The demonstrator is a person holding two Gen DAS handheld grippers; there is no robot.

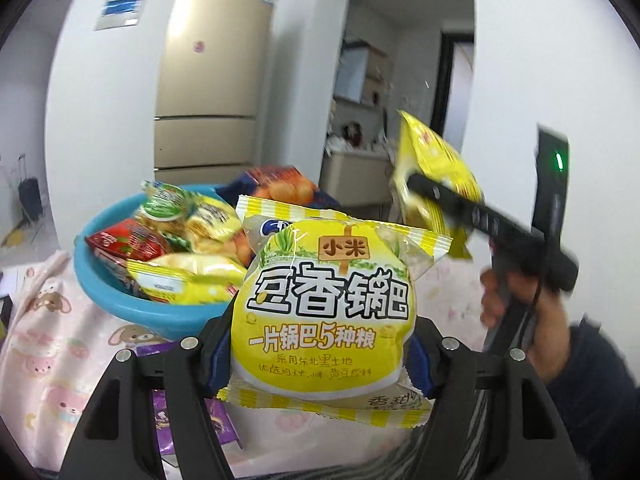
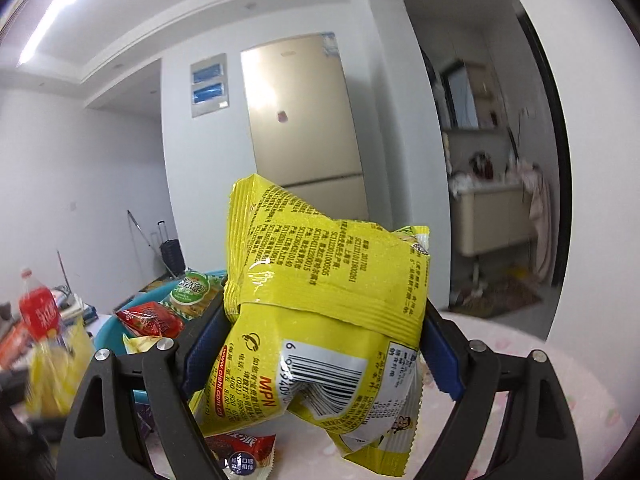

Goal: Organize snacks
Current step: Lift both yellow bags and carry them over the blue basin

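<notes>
Snack packets are pinched aloft: yellow rice-crust packet [image 1: 324, 308] in left gripper [image 1: 320, 356], crumpled yellow packet [image 2: 320, 320] in right gripper [image 2: 320, 356].

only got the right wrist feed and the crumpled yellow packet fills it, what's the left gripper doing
Observer: The left gripper is shut on a round yellow rice-cracker packet with striped ends, printed front toward its camera.
Operator: how full is the blue plastic basin
Observer: The blue plastic basin holds a heap of packets: a red one, a green-labelled one and several yellow ones.
Operator: anything behind the heap
Observer: An orange and blue packet sticks up at the basin's far side.
</notes>
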